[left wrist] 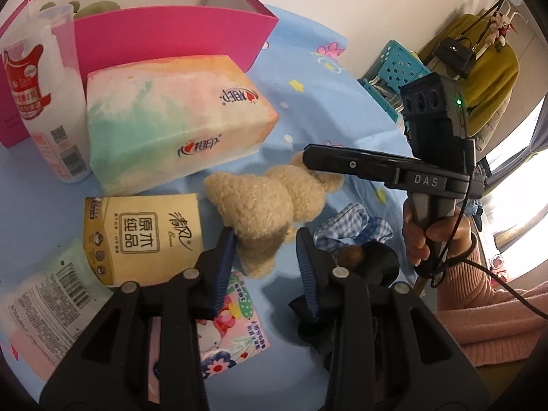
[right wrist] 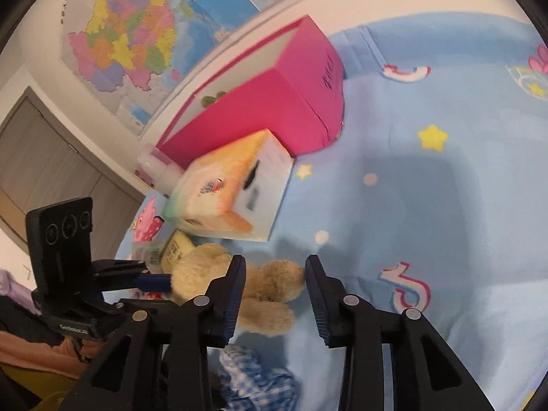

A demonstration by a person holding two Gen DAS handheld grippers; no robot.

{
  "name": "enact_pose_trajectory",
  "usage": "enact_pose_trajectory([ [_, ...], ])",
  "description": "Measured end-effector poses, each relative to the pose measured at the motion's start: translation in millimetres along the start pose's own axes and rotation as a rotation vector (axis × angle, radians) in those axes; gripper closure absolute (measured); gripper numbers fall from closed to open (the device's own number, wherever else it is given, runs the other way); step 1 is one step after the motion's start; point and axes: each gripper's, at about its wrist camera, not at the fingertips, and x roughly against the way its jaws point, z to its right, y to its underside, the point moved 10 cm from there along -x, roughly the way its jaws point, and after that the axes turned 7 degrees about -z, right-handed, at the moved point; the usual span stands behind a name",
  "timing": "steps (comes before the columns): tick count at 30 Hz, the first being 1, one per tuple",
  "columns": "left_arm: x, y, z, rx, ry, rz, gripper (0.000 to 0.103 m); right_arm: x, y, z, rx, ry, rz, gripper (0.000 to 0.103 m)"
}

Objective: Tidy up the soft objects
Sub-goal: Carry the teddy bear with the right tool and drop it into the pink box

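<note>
In the left wrist view I see the tissue pack (left wrist: 171, 116) at upper left and the plush toy (left wrist: 263, 205) in the centre on the blue sheet (left wrist: 325, 102). My left gripper (left wrist: 265, 250) has spread fingers around the toy's lower part, only the left pad touching. At right, my right gripper (right wrist: 275, 287) is spread over the toy.

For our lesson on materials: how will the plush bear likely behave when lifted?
The plush bear looks fluffy, so it probably squashes and flops. It seems light. Its rough pile should resist slipping, and lying flat on the bedsheet, it shouldn't roll.
</note>
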Motion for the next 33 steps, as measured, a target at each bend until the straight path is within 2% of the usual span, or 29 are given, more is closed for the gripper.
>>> enact_pose_trajectory([
  [3, -1.4, -0.4, 0.2, 0.003, 0.002, -0.002, 0.065, -6.0, 1.4, -1.1, -0.001, -0.037, -0.015, 0.067],
  [4, -1.2, -0.3, 0.9, 0.004, 0.004, -0.002, 0.07, -6.2, 1.7, -1.7, -0.002, -0.044, -0.012, 0.074],
  [5, -1.2, -0.4, 1.4, 0.005, 0.009, -0.005, 0.074, -5.3, 1.7, -2.4, -0.007, -0.06, -0.009, 0.087],
  [6, -2.8, -3.1, 2.1, 0.005, 0.015, -0.01, 0.076, -4.6, 1.3, -1.2, -0.007, -0.053, -0.008, 0.09],
  [11, 8.7, -5.7, 16.0, -0.019, 0.042, 0.013, 0.076, 10.8, -2.3, -13.7, 0.031, -0.041, 0.022, 0.091],
  [16, 41.6, -25.8, 31.1, -0.073, 0.033, 0.097, 0.076, 43.6, -29.3, -41.9, 0.119, -0.028, 0.102, 0.091],
  [19, 66.4, -46.9, 33.2, -0.1, -0.001, 0.154, 0.076, 61.4, -56.0, -59.2, 0.177, -0.023, 0.152, 0.091],
  [25, 93.7, -95.2, 22.4, -0.114, -0.091, 0.235, 0.076, 70.5, -109.1, -80.4, 0.249, -0.01, 0.215, 0.091],
  [33, 94.6, -145.4, -22.2, -0.049, -0.185, 0.254, 0.076, 50.2, -168.6, -77.3, 0.224, -0.004, 0.229, 0.091],
])
